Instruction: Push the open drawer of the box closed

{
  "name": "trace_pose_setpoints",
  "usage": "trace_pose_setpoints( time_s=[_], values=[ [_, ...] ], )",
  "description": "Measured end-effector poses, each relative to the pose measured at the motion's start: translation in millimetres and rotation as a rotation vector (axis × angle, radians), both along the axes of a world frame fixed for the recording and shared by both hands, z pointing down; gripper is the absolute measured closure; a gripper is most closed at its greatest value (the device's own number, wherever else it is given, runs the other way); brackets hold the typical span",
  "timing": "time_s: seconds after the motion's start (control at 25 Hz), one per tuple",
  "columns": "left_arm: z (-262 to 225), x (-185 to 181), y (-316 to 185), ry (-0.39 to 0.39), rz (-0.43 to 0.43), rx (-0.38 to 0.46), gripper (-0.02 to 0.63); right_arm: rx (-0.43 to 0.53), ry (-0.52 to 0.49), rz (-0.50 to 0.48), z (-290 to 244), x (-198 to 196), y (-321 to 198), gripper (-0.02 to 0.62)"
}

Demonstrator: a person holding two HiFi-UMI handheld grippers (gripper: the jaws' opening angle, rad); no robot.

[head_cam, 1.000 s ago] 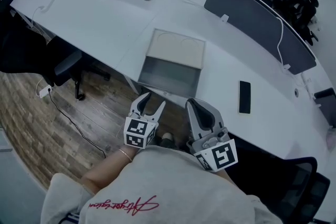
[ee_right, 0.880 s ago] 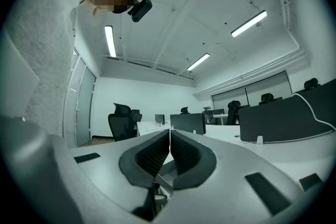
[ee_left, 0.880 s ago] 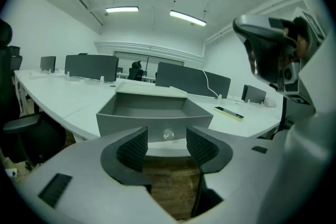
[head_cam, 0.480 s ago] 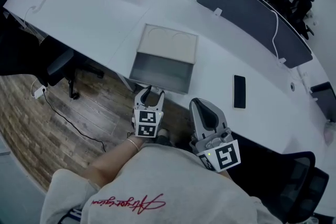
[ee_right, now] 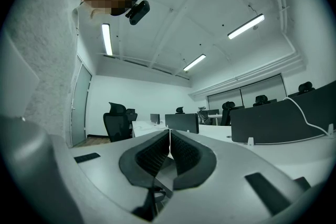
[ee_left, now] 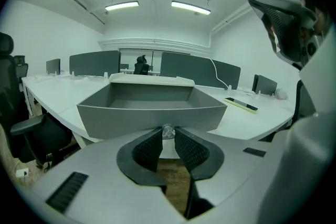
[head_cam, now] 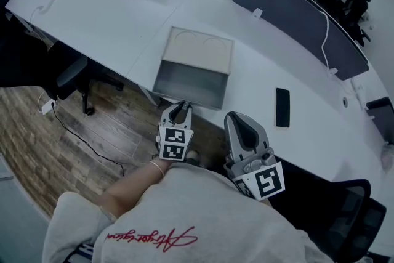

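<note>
I've got a dark phone [head_cam: 282, 108] lying flat on the white tabletop [head_cam: 111, 21], grey divider panels [head_cam: 289, 9] behind it. Black office chair [head_cam: 68, 74] on the wooden floor [head_cam: 37, 151], cable [head_cam: 86, 143] trailing nearby.

**Left tool [head_cam: 179, 111] moves up to the drawer [head_cam: 186, 97] and narrows its jaws**
A second ago the tool hung back over the floor [head_cam: 80, 132], short of the near edge of the worktop [head_cam: 111, 21], with its jaws spread wide. It has since come forward until its tips reach the drawer's front wall. The jaws are closing, only a narrow gap apart, with a small shiny knob [ee_left: 167, 131] showing between their tips.
</note>
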State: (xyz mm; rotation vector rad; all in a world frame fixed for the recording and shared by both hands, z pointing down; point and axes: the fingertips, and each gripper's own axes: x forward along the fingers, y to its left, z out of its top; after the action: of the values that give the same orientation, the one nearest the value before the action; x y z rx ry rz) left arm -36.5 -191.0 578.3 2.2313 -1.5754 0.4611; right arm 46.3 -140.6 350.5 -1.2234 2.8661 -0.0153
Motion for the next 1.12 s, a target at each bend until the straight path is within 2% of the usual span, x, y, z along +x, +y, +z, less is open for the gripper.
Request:
trace_pose_setpoints(
  time_s=[0.68,1.12],
  values=[
    [-11,2,-18,0.052,-0.013,-0.061,0.522,0.024,0.002,0.049,-14,15,-5,0.577],
    [-11,4,-39,0.070,-0.014,-0.072,0.522,0.039,-0.006,0.078,-15,21,-9,0.577]
  ],
)
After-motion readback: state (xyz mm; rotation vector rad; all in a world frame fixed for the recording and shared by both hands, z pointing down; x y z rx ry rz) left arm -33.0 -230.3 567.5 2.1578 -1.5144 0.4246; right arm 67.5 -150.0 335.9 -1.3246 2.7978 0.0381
